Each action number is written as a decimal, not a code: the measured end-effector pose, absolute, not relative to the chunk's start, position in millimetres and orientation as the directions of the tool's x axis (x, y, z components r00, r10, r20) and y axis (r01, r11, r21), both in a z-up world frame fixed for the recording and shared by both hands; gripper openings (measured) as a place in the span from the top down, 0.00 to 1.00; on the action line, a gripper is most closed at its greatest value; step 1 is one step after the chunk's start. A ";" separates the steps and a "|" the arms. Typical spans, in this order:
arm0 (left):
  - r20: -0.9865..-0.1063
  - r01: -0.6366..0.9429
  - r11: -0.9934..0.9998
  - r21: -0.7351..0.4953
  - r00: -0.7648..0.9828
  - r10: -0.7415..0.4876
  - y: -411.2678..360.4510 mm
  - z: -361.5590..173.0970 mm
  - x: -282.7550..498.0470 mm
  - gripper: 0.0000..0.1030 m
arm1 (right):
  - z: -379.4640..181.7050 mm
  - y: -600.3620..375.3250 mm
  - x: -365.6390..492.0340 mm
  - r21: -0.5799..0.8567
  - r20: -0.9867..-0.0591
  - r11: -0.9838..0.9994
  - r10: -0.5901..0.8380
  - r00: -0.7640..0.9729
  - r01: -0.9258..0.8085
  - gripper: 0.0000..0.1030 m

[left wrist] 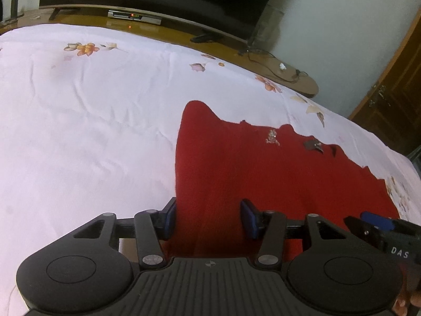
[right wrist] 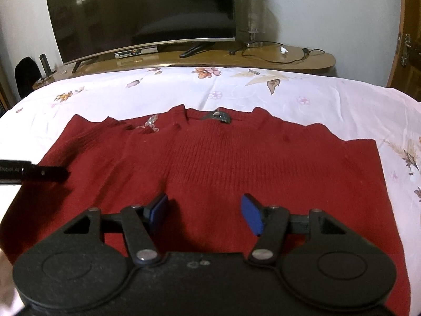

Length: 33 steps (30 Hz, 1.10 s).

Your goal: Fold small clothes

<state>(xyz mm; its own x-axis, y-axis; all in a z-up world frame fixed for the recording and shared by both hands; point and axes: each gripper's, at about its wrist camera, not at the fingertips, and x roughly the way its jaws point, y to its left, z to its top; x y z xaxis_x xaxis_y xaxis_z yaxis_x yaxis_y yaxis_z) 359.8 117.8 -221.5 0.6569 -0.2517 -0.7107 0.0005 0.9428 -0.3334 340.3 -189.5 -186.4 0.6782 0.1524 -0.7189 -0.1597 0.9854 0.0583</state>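
A red knitted sweater [right wrist: 236,163] lies flat on the white flowered bedsheet [right wrist: 302,94], neck with a dark label [right wrist: 218,115] at the far side; its left part looks folded over the body. My right gripper [right wrist: 206,216] is open just above the sweater's near hem, holding nothing. My left gripper [left wrist: 210,218] is open over the sweater's [left wrist: 250,173] left edge, its left fingertip [left wrist: 168,221] at the cloth's border. The right gripper shows in the left wrist view [left wrist: 379,223]; the left one shows in the right wrist view [right wrist: 34,173].
Beyond the bed stands a wooden TV bench [right wrist: 263,58] with a large dark TV [right wrist: 142,13], a set-top box [right wrist: 136,51], a lamp [right wrist: 250,18] and cables [right wrist: 276,52]. A wooden door [left wrist: 394,100] is at the right.
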 end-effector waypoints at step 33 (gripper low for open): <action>-0.696 0.000 0.916 -0.402 0.649 -0.306 124.2 -225.2 350.3 0.52 | -177.7 -187.9 325.2 0.085 -0.716 0.984 0.168 0.678 -0.154 0.41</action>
